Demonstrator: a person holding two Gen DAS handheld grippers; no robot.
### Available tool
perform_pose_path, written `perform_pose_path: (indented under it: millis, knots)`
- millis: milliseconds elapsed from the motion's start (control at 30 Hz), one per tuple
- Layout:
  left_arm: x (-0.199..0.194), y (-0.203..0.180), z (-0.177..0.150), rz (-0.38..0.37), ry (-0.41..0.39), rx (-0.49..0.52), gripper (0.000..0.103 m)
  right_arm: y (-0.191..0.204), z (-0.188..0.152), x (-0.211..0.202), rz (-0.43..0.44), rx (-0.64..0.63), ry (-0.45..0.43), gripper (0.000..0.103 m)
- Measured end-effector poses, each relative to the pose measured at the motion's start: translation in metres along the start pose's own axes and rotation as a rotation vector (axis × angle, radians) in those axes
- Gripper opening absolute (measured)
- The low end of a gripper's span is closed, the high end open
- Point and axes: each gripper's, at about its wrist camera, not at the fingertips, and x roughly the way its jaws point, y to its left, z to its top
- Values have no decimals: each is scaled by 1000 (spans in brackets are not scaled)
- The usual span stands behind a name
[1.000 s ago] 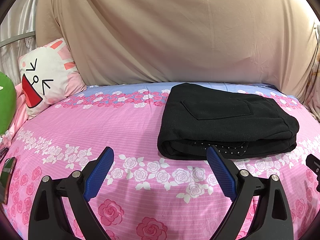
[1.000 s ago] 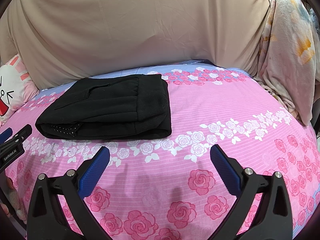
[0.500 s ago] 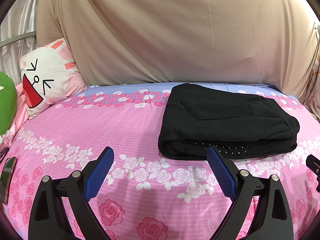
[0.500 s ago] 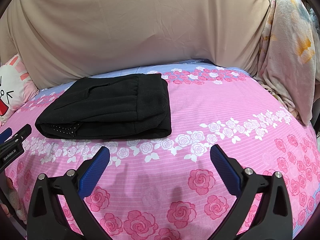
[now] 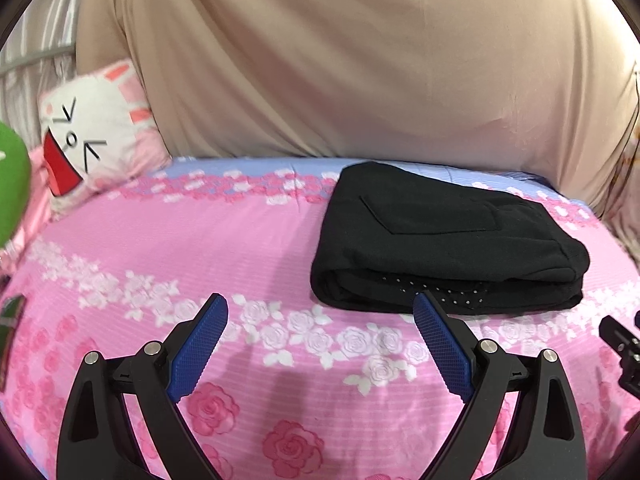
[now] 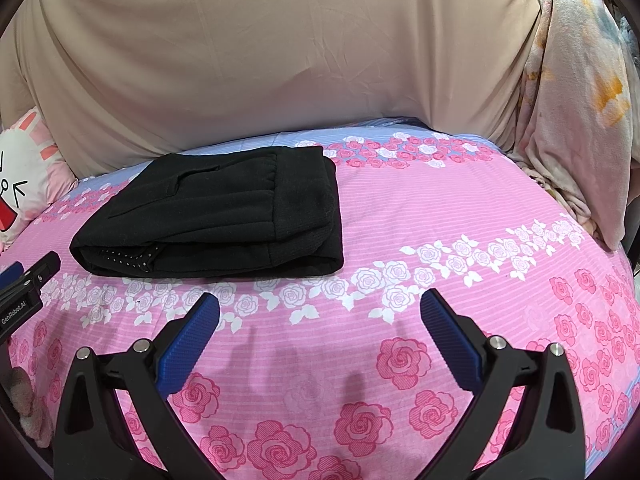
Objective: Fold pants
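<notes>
Black pants (image 5: 440,236) lie folded into a thick rectangle on the pink rose bedsheet (image 5: 224,248), a pocket facing up and a dotted lining showing at the near edge. My left gripper (image 5: 320,308) hovers open just in front of the pants' near left corner, nothing between its blue pads. In the right wrist view the folded pants (image 6: 216,212) sit ahead and to the left, and my right gripper (image 6: 320,306) is open over bare sheet, a short way in front of them. Each gripper's tip shows at the edge of the other's view.
A beige cloth (image 5: 340,60) covers the wall behind the bed. A white cartoon-face pillow (image 5: 92,132) and a green plush (image 5: 10,184) sit at the far left. A floral blanket (image 6: 576,112) is heaped at the right edge of the bed.
Almost nothing moved. The left wrist view has shifted very slightly, and both grippers stay open above the sheet, with the pants lying as before.
</notes>
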Motion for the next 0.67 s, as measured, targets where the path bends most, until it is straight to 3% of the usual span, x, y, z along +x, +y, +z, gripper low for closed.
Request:
perform_pose_path:
  millis: [267, 467, 667]
  knots:
    - [2, 9, -2, 11, -2, -48, 92, 0, -1, 0, -3, -4, 6, 98]
    - [-1, 2, -2, 50, -15, -8, 92, 1, -2, 1, -3, -4, 8, 98]
    - [1, 1, -2, 42, -5, -4, 92, 0, -2, 1, -1, -5, 9, 98]
